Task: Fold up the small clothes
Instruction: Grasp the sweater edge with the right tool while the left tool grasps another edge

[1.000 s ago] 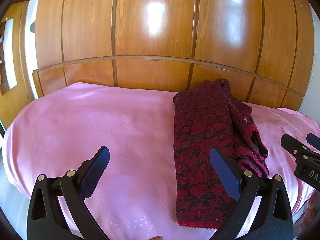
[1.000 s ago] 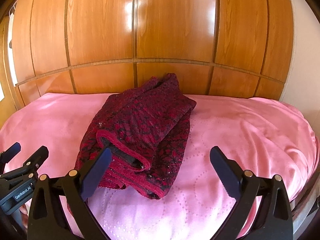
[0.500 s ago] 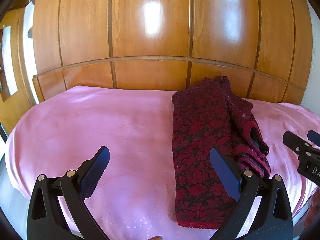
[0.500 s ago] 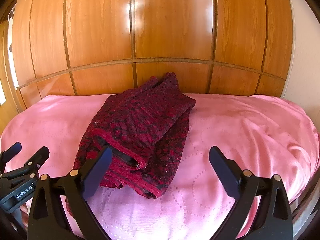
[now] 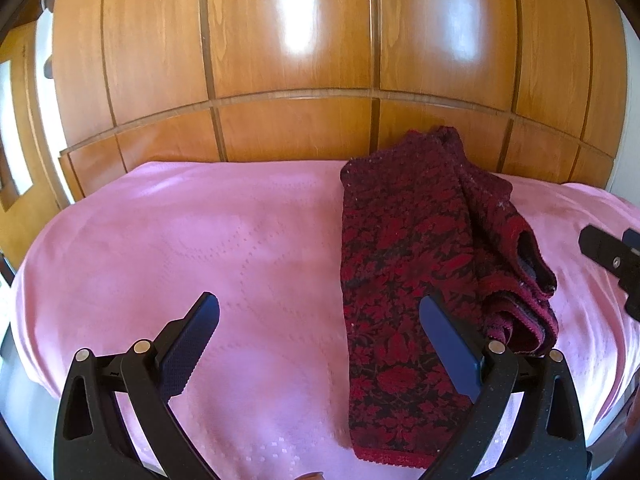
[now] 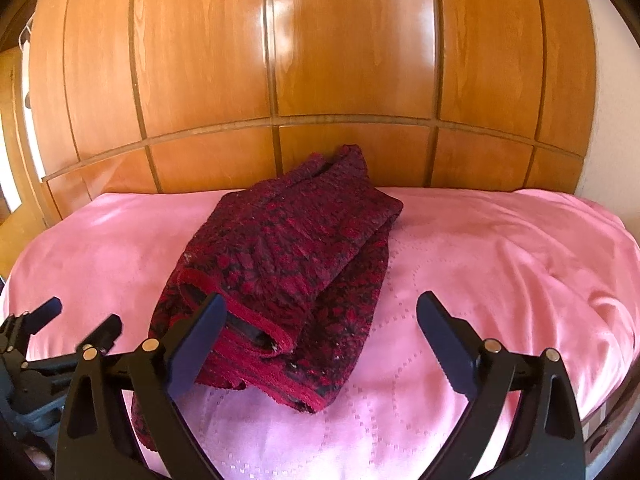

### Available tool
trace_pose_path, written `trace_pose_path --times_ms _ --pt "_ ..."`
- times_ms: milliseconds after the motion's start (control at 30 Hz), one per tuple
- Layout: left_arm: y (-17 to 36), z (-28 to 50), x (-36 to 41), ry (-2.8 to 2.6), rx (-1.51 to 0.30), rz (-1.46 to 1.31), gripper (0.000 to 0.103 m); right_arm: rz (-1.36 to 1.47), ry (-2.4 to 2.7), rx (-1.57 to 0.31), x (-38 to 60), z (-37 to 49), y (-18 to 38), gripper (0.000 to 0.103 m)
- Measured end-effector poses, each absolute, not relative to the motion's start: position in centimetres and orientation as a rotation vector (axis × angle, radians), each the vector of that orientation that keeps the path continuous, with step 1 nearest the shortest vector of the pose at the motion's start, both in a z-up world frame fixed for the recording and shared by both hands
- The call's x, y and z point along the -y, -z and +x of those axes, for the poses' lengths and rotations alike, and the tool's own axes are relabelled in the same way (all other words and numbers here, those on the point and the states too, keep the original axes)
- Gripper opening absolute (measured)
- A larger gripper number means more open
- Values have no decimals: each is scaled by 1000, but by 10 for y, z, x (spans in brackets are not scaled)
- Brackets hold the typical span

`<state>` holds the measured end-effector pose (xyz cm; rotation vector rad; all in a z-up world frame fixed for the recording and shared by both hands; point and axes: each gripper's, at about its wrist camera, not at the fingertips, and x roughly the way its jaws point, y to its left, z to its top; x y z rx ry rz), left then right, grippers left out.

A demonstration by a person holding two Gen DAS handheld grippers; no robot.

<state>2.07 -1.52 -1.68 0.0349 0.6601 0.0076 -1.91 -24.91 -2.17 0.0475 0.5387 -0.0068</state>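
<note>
A dark red floral knit garment (image 5: 404, 256) lies folded lengthwise on the pink bedspread (image 5: 208, 240); its right side is doubled over, with the red-trimmed cuff openings facing me. My left gripper (image 5: 320, 344) hangs open above the bed's near edge, its right finger (image 5: 448, 356) over the garment's lower part, nothing held. The right wrist view shows the same garment (image 6: 292, 264) ahead and to the left. My right gripper (image 6: 320, 344) is open and empty, its left finger (image 6: 196, 344) over the cuff end. Each gripper shows in the other's view: the right one (image 5: 612, 256), the left one (image 6: 56, 332).
A glossy wooden panelled wall (image 5: 320, 48) rises straight behind the bed. The pink cover (image 6: 500, 264) spreads wide to the right of the garment, with soft wrinkles. A doorway or window strip (image 5: 16, 128) shows at the far left.
Both grippers have drawn back slightly and stayed open. The garment lies as it did, unmoved.
</note>
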Motion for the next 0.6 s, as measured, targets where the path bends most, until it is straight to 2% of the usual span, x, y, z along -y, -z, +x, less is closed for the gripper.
trace_pose_path --times_ms 367,500,567,600 --pt "35 37 27 104 -751 -4 99 61 -219 -537 237 -1 18 95" --pt "36 37 28 124 -742 -17 98 25 -267 -569 223 19 26 82" --pt "36 39 29 162 -763 -31 89 13 -294 -613 216 32 35 75" --pt "36 39 30 182 -770 -31 86 4 -308 -645 212 40 41 67"
